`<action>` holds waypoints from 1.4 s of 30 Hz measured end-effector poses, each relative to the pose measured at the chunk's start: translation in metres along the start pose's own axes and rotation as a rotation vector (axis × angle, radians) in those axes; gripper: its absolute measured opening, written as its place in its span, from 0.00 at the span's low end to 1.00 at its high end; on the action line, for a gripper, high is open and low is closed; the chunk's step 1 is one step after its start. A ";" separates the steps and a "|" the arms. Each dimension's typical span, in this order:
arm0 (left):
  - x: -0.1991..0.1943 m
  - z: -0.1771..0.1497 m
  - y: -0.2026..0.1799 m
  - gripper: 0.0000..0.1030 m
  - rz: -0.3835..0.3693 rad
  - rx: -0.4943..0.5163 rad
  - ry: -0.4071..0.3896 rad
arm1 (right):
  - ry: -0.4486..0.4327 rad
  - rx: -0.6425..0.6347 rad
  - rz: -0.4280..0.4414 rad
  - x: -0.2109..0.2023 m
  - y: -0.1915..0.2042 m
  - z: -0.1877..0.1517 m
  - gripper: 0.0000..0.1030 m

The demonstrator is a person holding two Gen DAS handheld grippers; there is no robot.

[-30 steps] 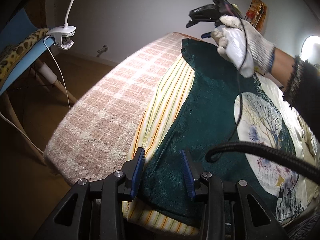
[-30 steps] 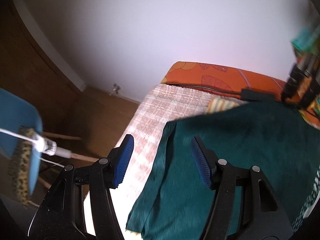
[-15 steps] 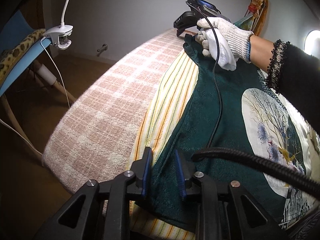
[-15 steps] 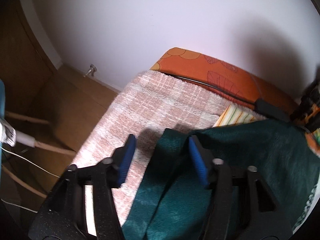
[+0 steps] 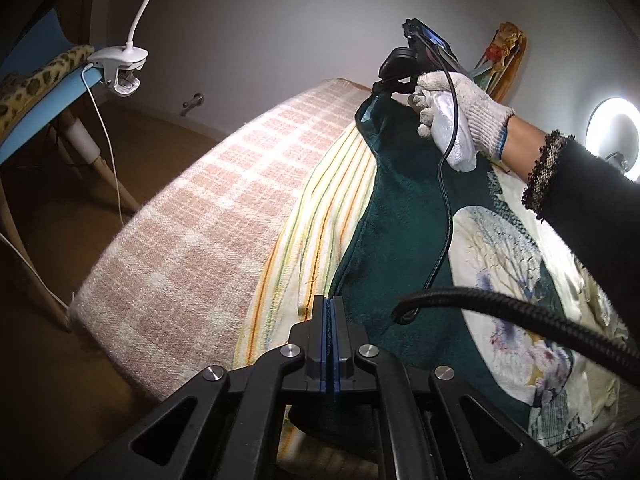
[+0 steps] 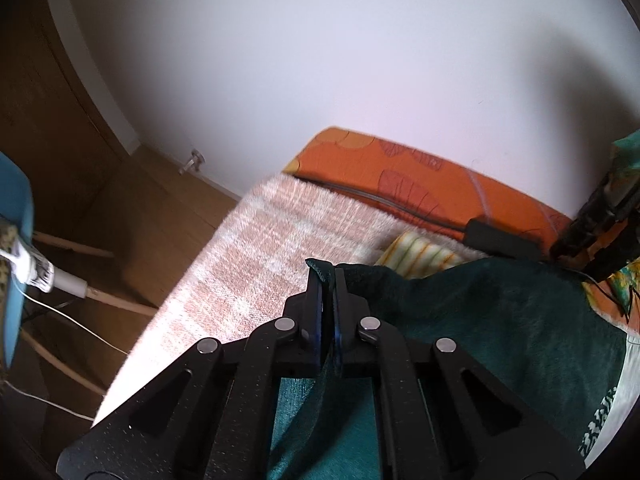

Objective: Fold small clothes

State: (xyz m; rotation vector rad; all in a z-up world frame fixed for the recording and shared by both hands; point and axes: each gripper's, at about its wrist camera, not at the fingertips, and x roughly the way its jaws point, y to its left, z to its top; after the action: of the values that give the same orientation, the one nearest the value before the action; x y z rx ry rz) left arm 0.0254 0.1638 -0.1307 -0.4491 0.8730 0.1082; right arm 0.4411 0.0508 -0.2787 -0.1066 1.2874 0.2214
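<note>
Dark green knit garment with a pale printed panel (image 5: 404,216) lies spread flat over a cream cloth with yellow and orange stripes (image 5: 316,220), both on a bed under a pink-and-white checked woven blanket (image 5: 192,216). Left gripper (image 5: 330,312): fingers pressed together, pinching the near left edge of the green fabric. Right gripper (image 6: 328,280): fingers also closed, a corner of the same garment caught between them at its far left end; the left wrist view shows the gloved right hand (image 5: 452,120) there. Both pinches sit along one long edge. Judgement: grasp step of the first fold is complete, fold itself not begun. Next move likely calls for lifting that edge with both hands together, keeping it taut, and carrying it across toward the printed panel so the edges meet without dragging the striped cloth along. Black cable (image 5: 448,184) trails over the garment and could snag. No containers in view.
</note>
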 end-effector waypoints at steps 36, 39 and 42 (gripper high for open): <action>-0.022 -0.022 -0.131 0.00 -0.271 0.298 0.018 | -0.116 0.135 0.065 -0.102 -0.146 -0.048 0.04; -0.012 -0.034 -0.153 0.00 -0.300 0.336 0.066 | -0.116 0.185 0.042 -0.105 -0.177 -0.065 0.04; -0.004 -0.047 -0.172 0.00 -0.325 0.368 0.106 | -0.106 0.225 0.021 -0.104 -0.203 -0.082 0.04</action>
State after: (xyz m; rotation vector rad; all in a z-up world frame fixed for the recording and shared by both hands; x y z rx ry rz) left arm 0.0359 -0.0103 -0.0956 -0.2471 0.8900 -0.3728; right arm 0.3817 -0.1739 -0.2106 0.1100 1.1995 0.0974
